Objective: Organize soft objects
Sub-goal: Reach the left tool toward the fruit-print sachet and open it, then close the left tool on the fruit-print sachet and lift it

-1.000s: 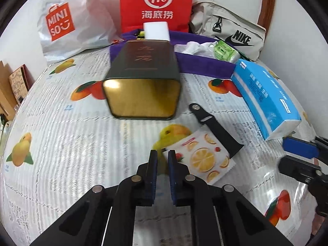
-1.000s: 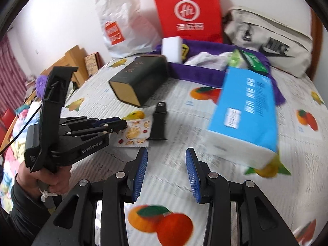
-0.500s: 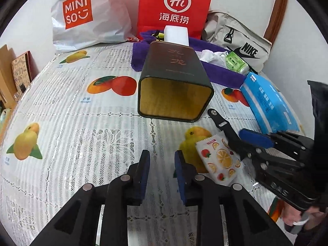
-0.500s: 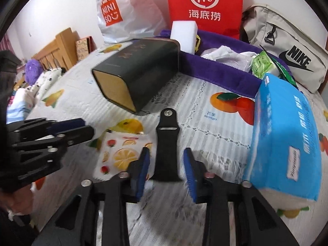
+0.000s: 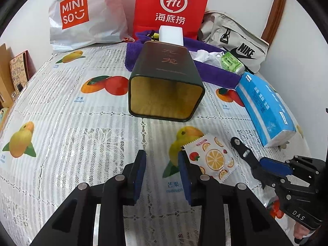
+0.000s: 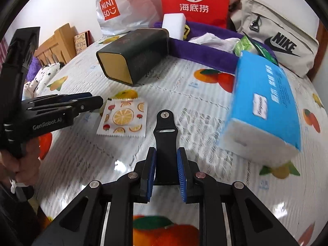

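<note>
A black watch strap (image 6: 165,141) lies flat on the fruit-print tablecloth (image 6: 196,102); it also shows in the left wrist view (image 5: 245,155). My right gripper (image 6: 166,174) is open with its jaws on either side of the strap's near end. A fruit-print sachet (image 5: 211,158) lies left of the strap, also in the right wrist view (image 6: 124,121). My left gripper (image 5: 162,176) is open and empty, just left of the sachet. A dark tin (image 5: 166,84) lies on its side, open mouth facing me.
A blue tissue pack (image 5: 264,106) lies at the right. A purple towel (image 5: 213,72) at the back holds a white sponge (image 5: 171,35), crumpled tissue and a green pack (image 5: 231,61). Miniso bag (image 5: 82,14), red bag (image 5: 172,10) and Nike pouch (image 5: 235,43) line the wall.
My left gripper has opened wider and drawn back left of the sachet. My right gripper has moved forward and left until its jaws straddle the strap's near end.
</note>
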### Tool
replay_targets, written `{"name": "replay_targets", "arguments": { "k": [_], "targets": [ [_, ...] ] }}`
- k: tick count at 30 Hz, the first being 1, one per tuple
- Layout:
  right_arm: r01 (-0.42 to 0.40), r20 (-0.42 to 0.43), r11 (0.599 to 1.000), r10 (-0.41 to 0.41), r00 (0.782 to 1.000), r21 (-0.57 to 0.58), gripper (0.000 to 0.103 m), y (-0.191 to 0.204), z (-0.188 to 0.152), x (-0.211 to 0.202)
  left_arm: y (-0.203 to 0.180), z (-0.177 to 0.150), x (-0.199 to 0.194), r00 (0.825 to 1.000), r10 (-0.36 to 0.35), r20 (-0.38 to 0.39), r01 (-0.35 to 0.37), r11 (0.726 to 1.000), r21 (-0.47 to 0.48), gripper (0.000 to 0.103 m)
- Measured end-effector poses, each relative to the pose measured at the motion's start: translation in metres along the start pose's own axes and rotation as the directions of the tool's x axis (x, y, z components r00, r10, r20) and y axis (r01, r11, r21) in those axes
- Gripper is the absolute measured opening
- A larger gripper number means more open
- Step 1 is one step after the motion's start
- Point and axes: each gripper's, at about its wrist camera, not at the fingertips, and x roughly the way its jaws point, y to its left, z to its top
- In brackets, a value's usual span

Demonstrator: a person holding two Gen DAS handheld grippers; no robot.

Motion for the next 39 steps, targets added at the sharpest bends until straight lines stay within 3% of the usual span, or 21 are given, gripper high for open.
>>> {"name": "replay_targets", "arguments": {
  "k": [4,6,16,21,23,28,31,39],
  "targets": [
    [-0.025,0.028,1.0,0.024,0.999,0.018,0.025,-0.004,0.006,0.01,-0.004,-0.002,-0.003,1.0,-0.021,-0.011,0.021,1.0,-0.008,0.033],
    [-0.013,0.049,1.0,0.014,0.999,-0.012,0.021,-0.001,0.006,0.012,-0.005,-0.003,-0.004,0.999,-0.036,-0.017,0.035,0.999,-0.014,0.035],
    [-0.021,0.047,1.0,0.022,0.999,-0.019,0.021,-0.005,-0.025,-0.014,-0.028,-0.001,0.003,0.994,-0.107,-0.037,0.107,0.994,-0.004,0.059],
    [0.016,0.044,1.0,-0.017,0.999,0.018,0.021,-0.022,-0.046,-0.027,-0.053,0.003,0.015,0.996,-0.084,-0.031,0.084,0.996,0.022,0.076],
    [0.03,0.044,0.999,-0.031,0.999,0.04,0.021,-0.03,-0.053,-0.032,-0.061,0.004,0.019,0.998,-0.052,-0.02,0.053,0.998,0.031,0.078],
    [0.05,0.047,0.995,-0.055,0.997,0.089,0.021,-0.05,-0.061,-0.038,-0.085,0.004,0.032,0.995,0.096,-0.012,-0.094,0.985,0.143,0.078],
    [0.05,0.06,0.991,-0.057,0.997,0.122,0.021,-0.061,-0.062,-0.039,-0.085,0.006,0.032,0.994,0.111,-0.008,-0.109,0.985,0.137,0.077],
    [0.051,0.098,0.991,-0.063,0.993,0.127,0.021,-0.063,-0.064,-0.036,-0.085,0.003,0.025,0.995,0.1,0.02,-0.102,0.984,0.145,0.041]
  ]
}}
